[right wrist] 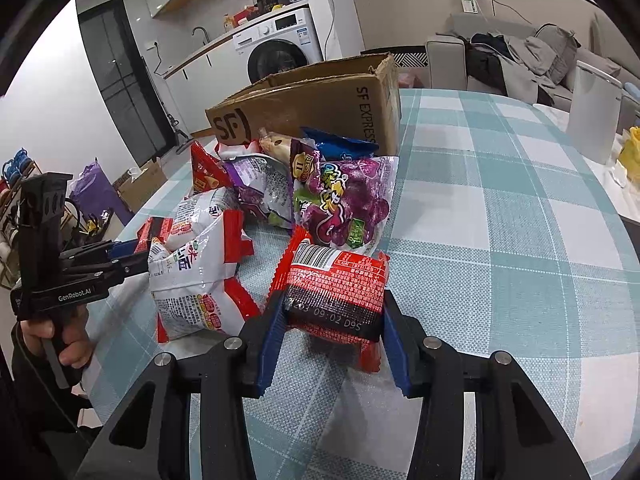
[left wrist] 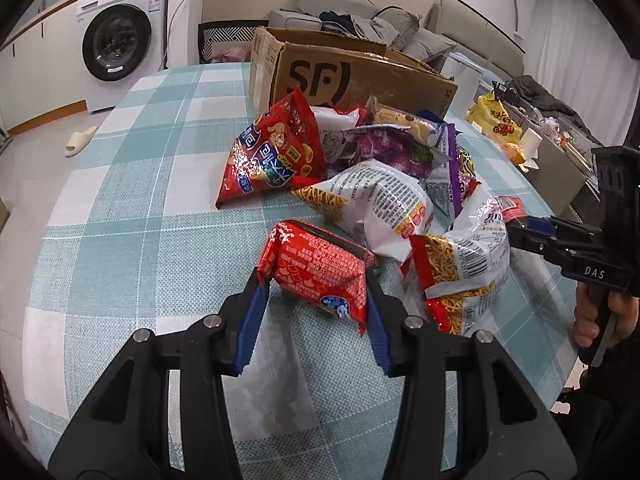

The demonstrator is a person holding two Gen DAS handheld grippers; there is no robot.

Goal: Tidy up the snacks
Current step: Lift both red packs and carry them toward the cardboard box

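The cardboard box (left wrist: 320,76) stands on the checked table (left wrist: 140,208); before it the snack pile (left wrist: 380,168) is heaped. Nearest — two red packets (left wrist: 320,276) (right wrist: 336,292) (one each) are clamped by the left gripper (left wrist: 316,304) and right gripper (right wrist: 332,320).

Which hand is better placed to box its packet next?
Left, probably. The left gripper, shut on a red packet, has the box straight ahead; the right gripper, shut on a barcoded packet, sees it off left behind the pile.
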